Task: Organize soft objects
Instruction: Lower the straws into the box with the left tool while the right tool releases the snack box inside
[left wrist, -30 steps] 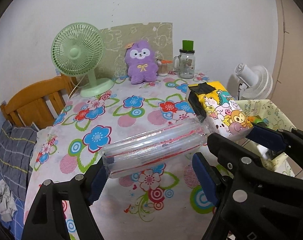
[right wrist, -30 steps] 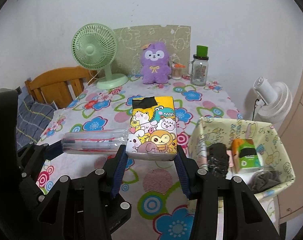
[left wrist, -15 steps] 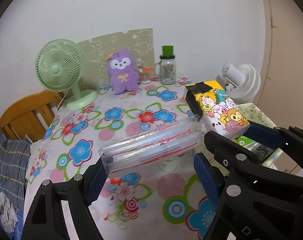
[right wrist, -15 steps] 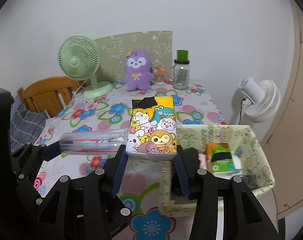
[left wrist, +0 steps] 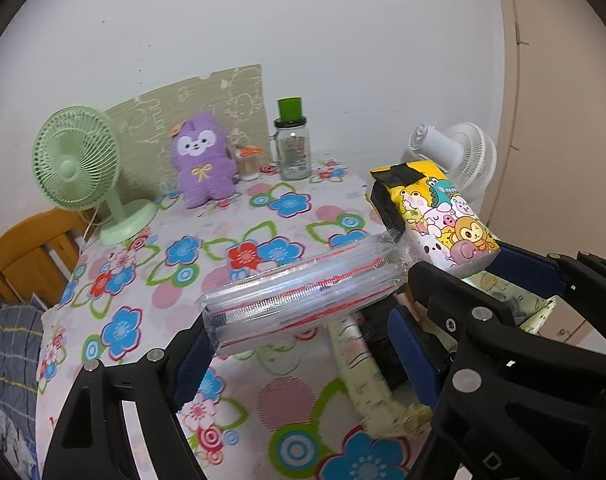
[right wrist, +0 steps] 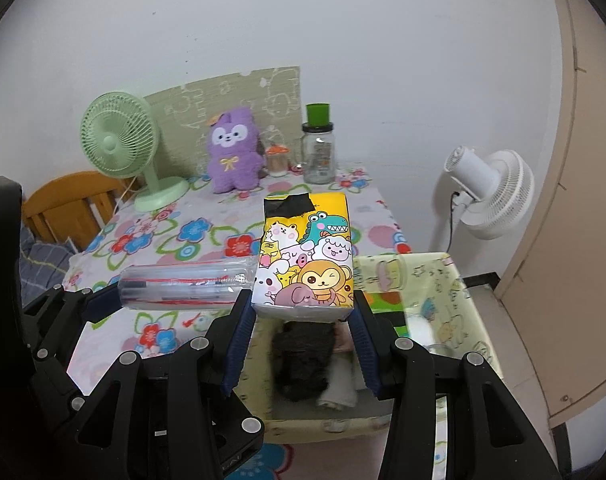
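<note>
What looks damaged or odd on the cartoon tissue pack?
The cartoon tissue pack in the right gripper has a torn far corner patched with black tape. Otherwise nothing stands out.

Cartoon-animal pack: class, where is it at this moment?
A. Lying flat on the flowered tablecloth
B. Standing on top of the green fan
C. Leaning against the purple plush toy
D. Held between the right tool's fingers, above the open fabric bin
D: the cartoon-animal pack sits gripped in the right tool, with the fabric bin open below it.
</note>
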`<state>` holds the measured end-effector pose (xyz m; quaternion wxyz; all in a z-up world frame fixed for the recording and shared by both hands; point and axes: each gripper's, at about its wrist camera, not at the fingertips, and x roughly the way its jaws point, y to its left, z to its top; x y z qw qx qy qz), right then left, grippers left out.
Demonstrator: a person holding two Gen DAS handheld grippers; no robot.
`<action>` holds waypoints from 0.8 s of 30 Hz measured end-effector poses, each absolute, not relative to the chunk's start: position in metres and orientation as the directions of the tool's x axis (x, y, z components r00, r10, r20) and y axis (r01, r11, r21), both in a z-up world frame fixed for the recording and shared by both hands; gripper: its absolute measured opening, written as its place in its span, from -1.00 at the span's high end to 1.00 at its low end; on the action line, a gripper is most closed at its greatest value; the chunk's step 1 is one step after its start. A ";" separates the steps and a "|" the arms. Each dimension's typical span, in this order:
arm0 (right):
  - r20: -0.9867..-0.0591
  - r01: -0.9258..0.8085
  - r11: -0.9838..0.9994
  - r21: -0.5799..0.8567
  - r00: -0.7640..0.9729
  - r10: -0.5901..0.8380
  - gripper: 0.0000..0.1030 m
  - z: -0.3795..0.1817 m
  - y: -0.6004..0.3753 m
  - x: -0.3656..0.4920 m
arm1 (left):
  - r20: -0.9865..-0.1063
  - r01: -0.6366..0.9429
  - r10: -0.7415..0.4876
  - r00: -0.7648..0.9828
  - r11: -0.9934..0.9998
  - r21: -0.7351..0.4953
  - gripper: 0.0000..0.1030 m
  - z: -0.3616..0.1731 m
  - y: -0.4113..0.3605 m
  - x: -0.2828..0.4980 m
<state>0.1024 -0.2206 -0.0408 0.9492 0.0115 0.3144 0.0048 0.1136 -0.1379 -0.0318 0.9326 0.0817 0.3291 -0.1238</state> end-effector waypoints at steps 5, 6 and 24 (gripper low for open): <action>-0.594 0.030 0.999 0.016 0.804 -0.015 0.02 -0.040 -0.238 0.105 | -0.633 0.322 -0.211 0.745 0.944 0.065 -0.67 -0.032 -0.157 0.119; -0.594 0.037 0.999 0.018 0.805 -0.019 0.02 -0.040 -0.242 0.105 | -0.632 0.326 -0.214 0.744 0.943 0.065 -0.68 -0.032 -0.160 0.120; -0.643 0.115 0.993 0.034 0.763 -0.066 0.02 -0.068 -0.299 0.112 | -0.690 0.446 -0.285 0.665 0.893 0.061 -0.91 -0.057 -0.217 0.129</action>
